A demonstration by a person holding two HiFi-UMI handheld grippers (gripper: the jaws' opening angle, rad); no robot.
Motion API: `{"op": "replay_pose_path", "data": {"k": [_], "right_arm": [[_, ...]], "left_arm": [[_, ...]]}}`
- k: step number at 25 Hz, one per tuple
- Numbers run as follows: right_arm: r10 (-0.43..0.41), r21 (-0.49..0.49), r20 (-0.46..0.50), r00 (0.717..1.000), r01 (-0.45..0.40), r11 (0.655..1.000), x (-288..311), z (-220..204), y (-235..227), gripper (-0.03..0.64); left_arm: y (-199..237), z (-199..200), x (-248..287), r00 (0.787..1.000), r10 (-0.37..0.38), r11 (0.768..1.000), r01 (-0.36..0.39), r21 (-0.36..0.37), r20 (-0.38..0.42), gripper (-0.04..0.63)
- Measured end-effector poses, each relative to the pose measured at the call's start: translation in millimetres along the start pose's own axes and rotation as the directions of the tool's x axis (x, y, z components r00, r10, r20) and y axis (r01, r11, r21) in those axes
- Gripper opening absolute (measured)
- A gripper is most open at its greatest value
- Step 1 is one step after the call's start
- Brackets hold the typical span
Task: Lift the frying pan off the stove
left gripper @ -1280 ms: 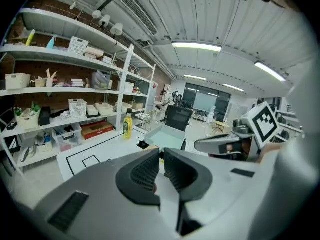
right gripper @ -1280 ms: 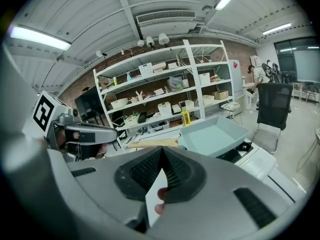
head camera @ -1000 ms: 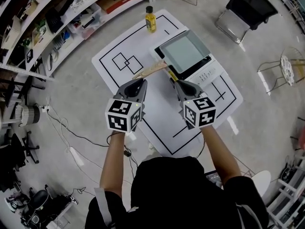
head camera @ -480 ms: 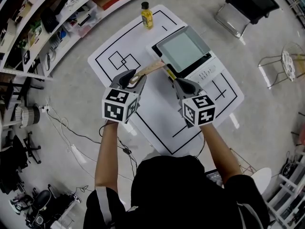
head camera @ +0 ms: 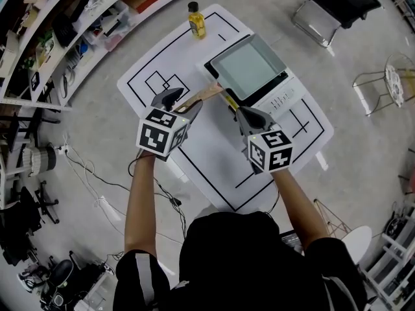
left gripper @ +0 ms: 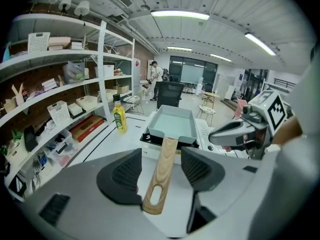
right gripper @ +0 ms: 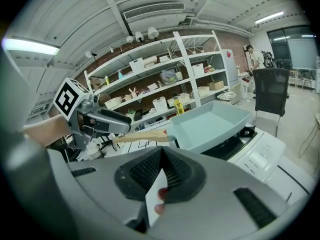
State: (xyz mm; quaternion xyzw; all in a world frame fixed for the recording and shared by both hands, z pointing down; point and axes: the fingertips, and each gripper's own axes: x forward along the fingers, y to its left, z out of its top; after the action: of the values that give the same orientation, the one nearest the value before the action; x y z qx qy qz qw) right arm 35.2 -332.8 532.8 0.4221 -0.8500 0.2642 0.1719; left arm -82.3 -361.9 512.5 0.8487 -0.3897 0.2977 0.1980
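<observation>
On the white bench (head camera: 214, 154), an oil bottle (head camera: 196, 20) is seen at the far left, well apart from the work. Nearer, the left gripper (left gripper: 161, 174) is held with its jaws wide apart. They have just been opening, and the wooden handle (head camera: 202, 96) of the frying pan (head camera: 246, 67) lies between the pads without being pressed by either. The square pan itself is seated on the portable stove (head camera: 282, 96), right of centre. At the right, the right gripper (right gripper: 161, 171) is held just beside the handle's root with its jaws together, and nothing can be made out as gripped in them.

The step in hand is judged to be the grasp on the handle. The handle should be centred between the pads and taken further in than the hanging hole, since the pan end is likely to be heavy and to dip. The jaws should be closed squarely on the flat sides, and the pan raised straight up and kept level, so that the stove is not dragged.
</observation>
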Motion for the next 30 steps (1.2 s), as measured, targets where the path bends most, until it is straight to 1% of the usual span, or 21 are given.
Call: {"op": "replay_pose_path", "data": {"k": [3,6,11,15,20,24,27,30], "right_arm": [[0.003,0.011,-0.001,1.000,-0.003,1.000,1,-2,0,0.002],[0.004,0.022,-0.003,1.000,-0.004,1.000,3,-4,-1,0.002],[0.004,0.032,-0.011,1.000,-0.004,0.999,6,-10,-2,0.002],[0.004,0.039,-0.013,1.000,-0.004,0.999,7,-11,-3,0.002],[0.005,0.049,-0.019,1.000,-0.004,0.999,7,-15,-6,0.002],[0.010,0.052,-0.027,1.000,-0.009,0.999,7,-18,-6,0.002],[0.014,0.055,-0.035,0.999,-0.012,0.998,7,-21,-5,0.002],[0.015,0.058,-0.039,0.999,-0.013,0.998,6,-24,-4,0.002]], "left_arm": [[1,-1,7,0.999,-0.022,0.999,0.023,0.024,-0.035,0.238],[2,-5,16,0.995,-0.056,0.997,0.060,0.044,-0.087,0.247],[1,-8,29,0.980,-0.103,0.992,0.115,0.060,-0.169,0.247],[-4,-11,40,0.966,-0.136,0.984,0.157,0.080,-0.218,0.247],[-10,-20,54,0.947,-0.142,0.975,0.185,0.125,-0.289,0.247],[-13,-31,66,0.926,-0.131,0.963,0.203,0.175,-0.355,0.247],[-15,-32,72,0.922,-0.132,0.963,0.207,0.174,-0.364,0.247],[-14,-35,77,0.915,-0.117,0.959,0.205,0.196,-0.385,0.247]]}}
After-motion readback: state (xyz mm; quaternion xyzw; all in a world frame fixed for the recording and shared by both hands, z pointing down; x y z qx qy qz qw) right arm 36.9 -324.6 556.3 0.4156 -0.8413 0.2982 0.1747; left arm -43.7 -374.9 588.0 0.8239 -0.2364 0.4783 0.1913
